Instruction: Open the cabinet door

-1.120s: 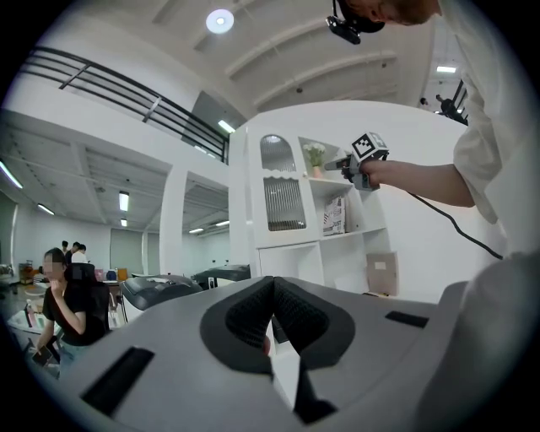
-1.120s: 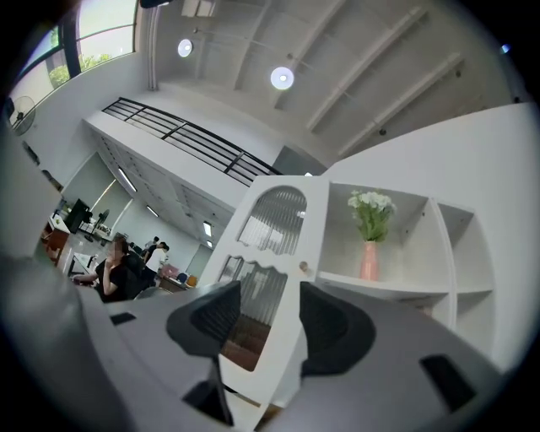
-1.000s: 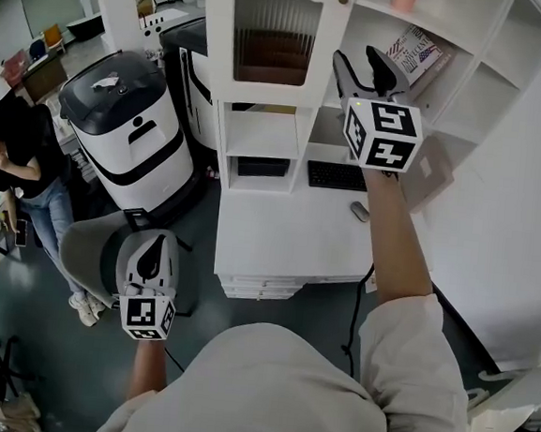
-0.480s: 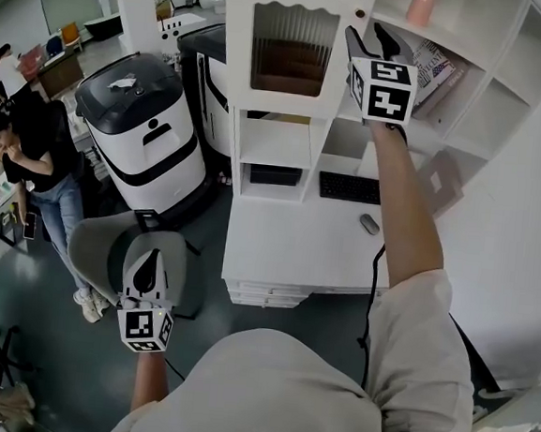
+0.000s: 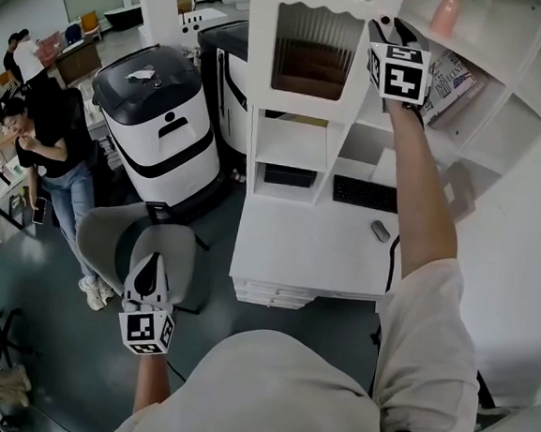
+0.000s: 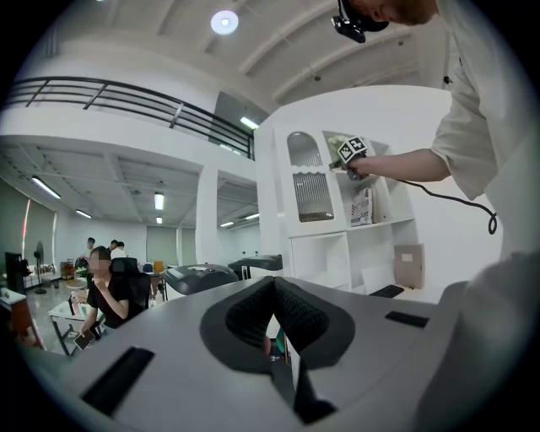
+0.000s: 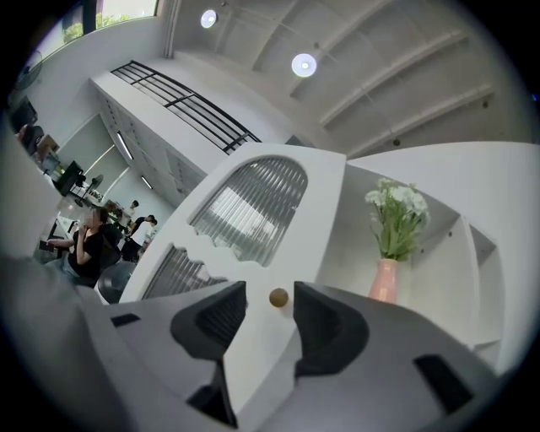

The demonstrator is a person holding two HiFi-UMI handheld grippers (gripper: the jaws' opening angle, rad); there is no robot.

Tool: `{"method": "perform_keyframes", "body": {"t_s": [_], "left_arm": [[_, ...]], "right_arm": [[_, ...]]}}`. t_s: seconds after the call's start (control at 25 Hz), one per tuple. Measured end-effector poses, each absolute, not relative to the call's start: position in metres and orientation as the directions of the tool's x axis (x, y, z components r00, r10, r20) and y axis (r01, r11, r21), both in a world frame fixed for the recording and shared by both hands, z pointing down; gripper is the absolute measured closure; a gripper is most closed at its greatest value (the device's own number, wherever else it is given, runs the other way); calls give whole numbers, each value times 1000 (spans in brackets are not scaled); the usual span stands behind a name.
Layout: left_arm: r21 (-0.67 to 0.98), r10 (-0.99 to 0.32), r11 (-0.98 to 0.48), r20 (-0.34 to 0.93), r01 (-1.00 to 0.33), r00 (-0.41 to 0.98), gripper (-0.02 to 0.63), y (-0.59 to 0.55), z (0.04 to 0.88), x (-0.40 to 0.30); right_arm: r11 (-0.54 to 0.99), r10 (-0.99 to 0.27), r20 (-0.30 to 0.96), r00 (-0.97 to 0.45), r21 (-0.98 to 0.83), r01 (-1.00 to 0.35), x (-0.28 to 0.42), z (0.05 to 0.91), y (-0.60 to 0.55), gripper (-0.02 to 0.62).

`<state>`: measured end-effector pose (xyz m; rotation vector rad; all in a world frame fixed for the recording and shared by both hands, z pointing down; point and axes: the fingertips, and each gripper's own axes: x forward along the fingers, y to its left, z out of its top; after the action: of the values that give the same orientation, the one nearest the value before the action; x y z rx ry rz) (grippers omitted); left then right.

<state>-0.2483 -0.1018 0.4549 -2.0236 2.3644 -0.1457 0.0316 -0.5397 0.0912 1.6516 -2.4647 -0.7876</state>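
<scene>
Door knob point(image 7: 278, 297) between closing right tongs point(image 7: 269, 288)

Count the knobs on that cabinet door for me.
1: a round knob near the door's edge, lined up between the right gripper's closing jaws, not gripped yet. The door's lower part is hidden.

Shelf unit point(image 5: 294, 137) at back of surface point(image 5: 305, 251).
Cabinet door point(image 5: 314, 35) in upper left of unit, above open compartments; knob point(image 7: 278, 297) near door's right edge.
Vase point(image 5: 448, 11) on shelf right of door; magazines point(image 5: 452, 80) on shelf below vase.
Keyboard point(image 5: 365, 194) in recess at back of surface; mouse point(image 5: 380, 231) just before keyboard's right end.
Machine point(image 5: 161, 126) on floor left of unit; second machine point(image 5: 228, 75) behind it.
Chair point(image 5: 108, 243) before nearer machine; person point(image 5: 51, 144) at far left.
Right gripper point(image 5: 389, 25) raised at door's right edge, closing, knob between jaws, touching neither.
Left gripper point(image 5: 153, 264) low, over chair.
</scene>
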Motion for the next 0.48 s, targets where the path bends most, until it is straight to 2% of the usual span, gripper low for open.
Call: {"method": "perform_keyframes", "body": {"t_s": [0.48], "left_arm": [[-88, -977, 199, 60, -976, -205, 607, -91, 460, -254]], "right_arm": [[267, -898, -199, -393, 465, -844, 31, 97, -571, 458]]}}
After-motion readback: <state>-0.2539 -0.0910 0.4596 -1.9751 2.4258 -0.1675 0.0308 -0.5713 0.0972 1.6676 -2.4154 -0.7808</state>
